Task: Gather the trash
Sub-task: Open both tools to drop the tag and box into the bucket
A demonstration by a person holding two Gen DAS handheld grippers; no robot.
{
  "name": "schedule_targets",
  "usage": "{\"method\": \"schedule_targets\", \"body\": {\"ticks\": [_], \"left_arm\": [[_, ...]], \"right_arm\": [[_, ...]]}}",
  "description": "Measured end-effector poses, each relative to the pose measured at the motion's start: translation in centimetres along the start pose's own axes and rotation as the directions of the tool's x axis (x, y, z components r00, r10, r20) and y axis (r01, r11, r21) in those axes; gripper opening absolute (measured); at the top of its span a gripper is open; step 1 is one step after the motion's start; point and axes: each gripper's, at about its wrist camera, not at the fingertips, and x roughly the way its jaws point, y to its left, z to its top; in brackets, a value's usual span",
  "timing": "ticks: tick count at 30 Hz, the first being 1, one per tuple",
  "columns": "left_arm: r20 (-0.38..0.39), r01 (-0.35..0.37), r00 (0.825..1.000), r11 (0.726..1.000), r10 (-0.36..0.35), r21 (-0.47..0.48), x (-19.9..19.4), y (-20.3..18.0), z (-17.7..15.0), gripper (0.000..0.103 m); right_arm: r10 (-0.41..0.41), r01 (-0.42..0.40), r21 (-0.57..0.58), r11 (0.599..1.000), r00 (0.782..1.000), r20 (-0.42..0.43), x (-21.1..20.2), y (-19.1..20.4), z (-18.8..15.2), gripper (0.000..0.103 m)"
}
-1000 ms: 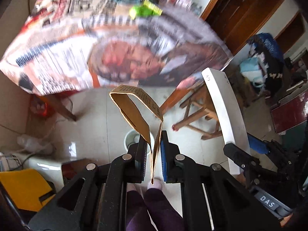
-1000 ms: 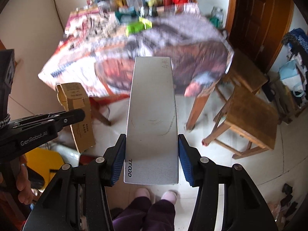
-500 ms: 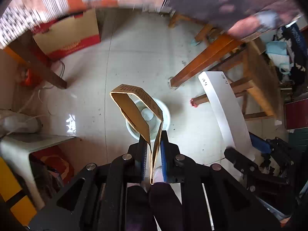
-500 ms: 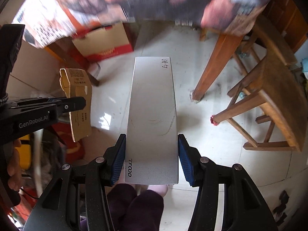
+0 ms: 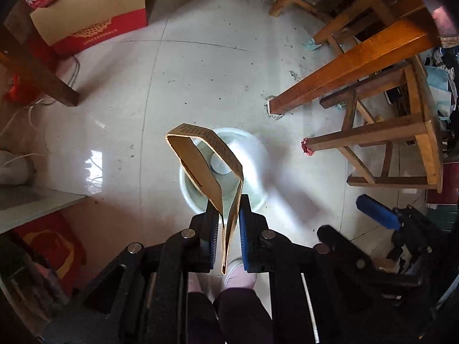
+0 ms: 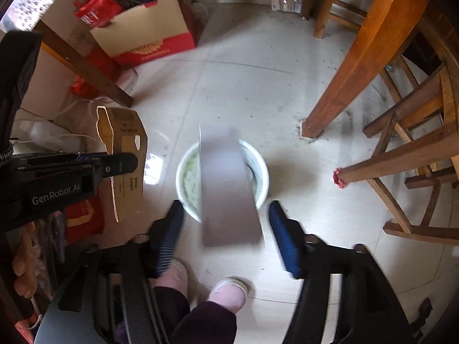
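Observation:
A white trash bin stands on the tiled floor right under both grippers. My left gripper is shut on a flattened brown cardboard box, which hangs over the bin's left side. My right gripper has its jaws opening. The grey flat box between them is blurred, free of the pads, and drops into the bin. In the left wrist view the right gripper's blue pad shows at the right.
Wooden table legs and a wooden stool stand at the right. A red and tan carton sits at the back left. A person's slippers and dark trousers are just below the grippers.
Both grippers have sunk from table height to just above the floor bin. The right jaws have spread and let go of the grey box, which now falls blurred toward the bin.

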Motion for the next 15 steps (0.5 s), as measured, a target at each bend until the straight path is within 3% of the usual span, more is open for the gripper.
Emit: {"method": "schedule_targets", "body": {"ticks": [4,7,15], "left_arm": [[-0.017,0.022,1.000,1.000,-0.022,0.001,1.2,-0.8,0.6,0.014],[-0.061,0.028,0.998,1.000,-0.028,-0.012,2.1,-1.4,1.0,0.044],[-0.090,-0.002,0.996,1.000,0.000,-0.019,-0.1,-2.6,0.9,0.047]], "right_arm": [[-0.005,0.005,0.018,1.000,1.000,0.001,-0.1,-0.9,-0.2,0.062],[0.008,-0.008,0.040,0.999,1.000,0.001,-0.7,-1.7,-0.2,0.062],[-0.041,0.038,0.053,0.998,0.997,0.061,-3.6,-2.6,1.2,0.062]]}}
